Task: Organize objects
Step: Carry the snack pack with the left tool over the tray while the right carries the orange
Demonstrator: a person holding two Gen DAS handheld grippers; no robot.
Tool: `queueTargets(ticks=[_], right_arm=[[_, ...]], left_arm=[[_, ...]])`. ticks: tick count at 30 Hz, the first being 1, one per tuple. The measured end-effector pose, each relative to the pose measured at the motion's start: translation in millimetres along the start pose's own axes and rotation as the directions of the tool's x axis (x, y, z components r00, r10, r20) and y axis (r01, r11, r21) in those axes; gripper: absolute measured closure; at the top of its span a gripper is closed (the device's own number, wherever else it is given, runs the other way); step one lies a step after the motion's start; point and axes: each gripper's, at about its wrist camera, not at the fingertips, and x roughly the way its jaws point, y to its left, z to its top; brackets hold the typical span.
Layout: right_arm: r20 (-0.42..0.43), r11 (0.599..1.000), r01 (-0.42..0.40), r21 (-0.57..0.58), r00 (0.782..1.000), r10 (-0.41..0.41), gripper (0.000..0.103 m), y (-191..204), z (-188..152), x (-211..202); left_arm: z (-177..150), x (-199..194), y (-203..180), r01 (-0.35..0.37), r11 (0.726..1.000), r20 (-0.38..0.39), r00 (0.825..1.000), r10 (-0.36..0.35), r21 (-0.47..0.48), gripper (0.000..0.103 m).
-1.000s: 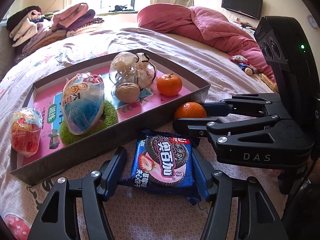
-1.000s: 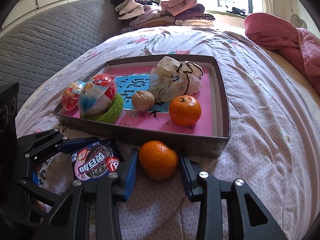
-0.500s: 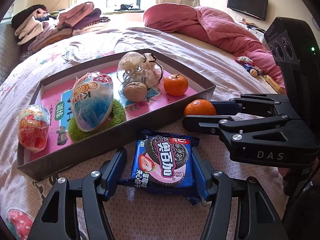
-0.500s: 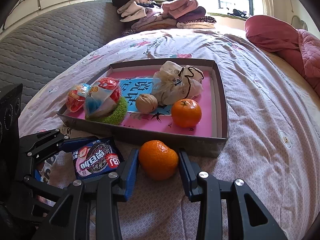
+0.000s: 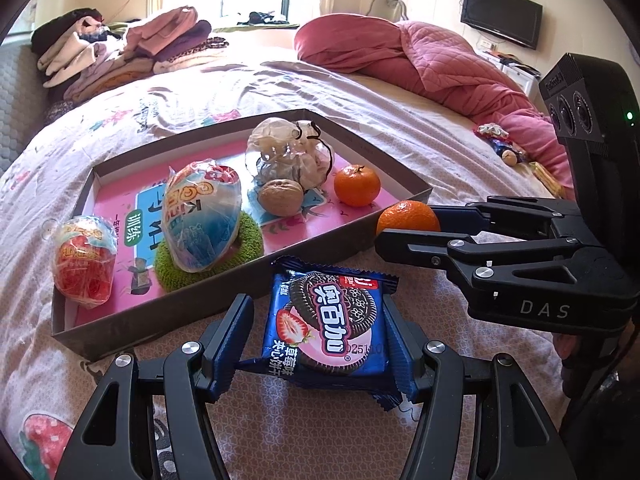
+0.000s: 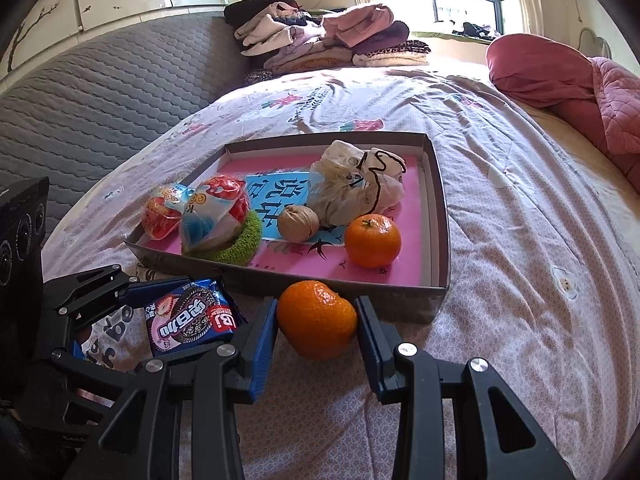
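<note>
Both tongs sitting steady, nothing shifting since moment ago. Left tongs [image 5: 318, 340] pinching cookie packet [image 5: 326, 322]; right tongs [image 6: 316, 326] pinching loose mandarin [image 6: 317, 319]. Both lying on bed just outside tray [image 6: 438, 240], lift pending.

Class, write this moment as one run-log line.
left claw: shut on cookie packet | right claw: shut on orange | tray: awaiting both

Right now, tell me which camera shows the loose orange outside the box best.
The right wrist view: the loose orange sits whole and central between the right hand-held gripper fingers, just in front of the box. The left wrist view shows only its top, behind that gripper's finger.
</note>
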Motion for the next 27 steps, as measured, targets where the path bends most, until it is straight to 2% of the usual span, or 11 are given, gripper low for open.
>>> queueTargets(ticks=[13,27], right_arm=[[0.023,1.000,0.009,0.010,1.000,-0.009,0.064,-4,2,-5],[0.053,1.000,0.015,-0.004,0.998,-0.015,0.064,0,7,-11]], left_arm=[[7,-14,6,-0.012,1.000,0.020,1.000,0.012,-0.022,0.039],[20,-43,21,-0.031,0.998,0.083,0.996,0.036,-0.059,0.039]])
